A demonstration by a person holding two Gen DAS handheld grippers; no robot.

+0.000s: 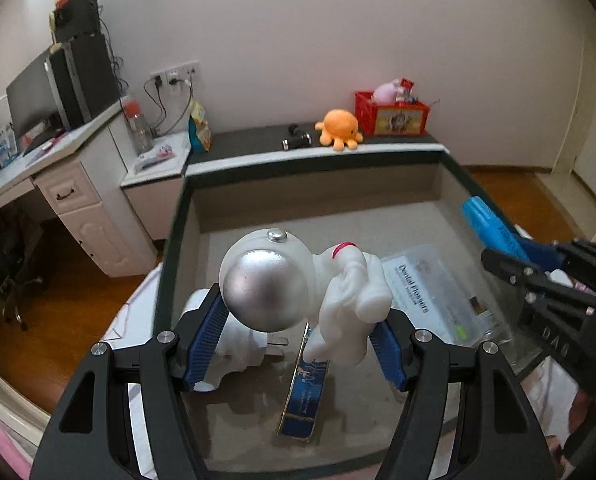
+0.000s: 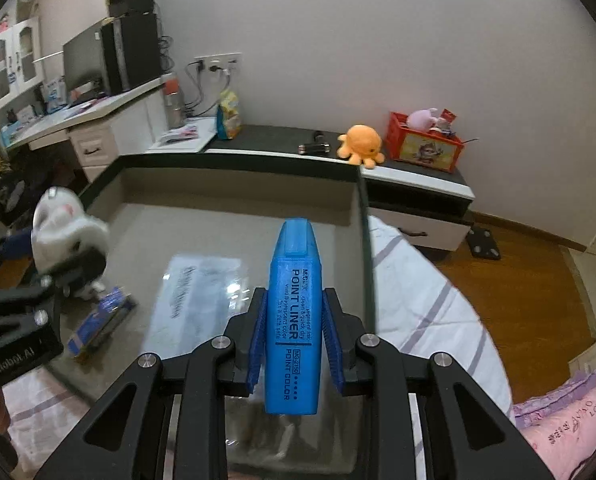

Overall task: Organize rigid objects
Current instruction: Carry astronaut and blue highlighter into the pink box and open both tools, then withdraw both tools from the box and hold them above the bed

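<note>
My left gripper (image 1: 298, 340) is shut on a white astronaut figure (image 1: 293, 280) with a silver visor, held above the grey storage box (image 1: 185, 216). My right gripper (image 2: 293, 332) is shut on a blue highlighter marker (image 2: 293, 312), held over the box's right side; it also shows in the left wrist view (image 1: 490, 228). Inside the box lie a clear dental floss case (image 1: 430, 292), a blue and gold flat pack (image 1: 304, 396) and a white object (image 1: 237, 344) under the astronaut.
The box sits on a bed with a striped sheet (image 2: 418, 288). Behind it a low cabinet (image 1: 257, 140) carries an orange plush octopus (image 1: 338, 128), a red crate of toys (image 1: 390, 114) and a small black item (image 1: 295, 140). A desk (image 1: 57, 152) stands left.
</note>
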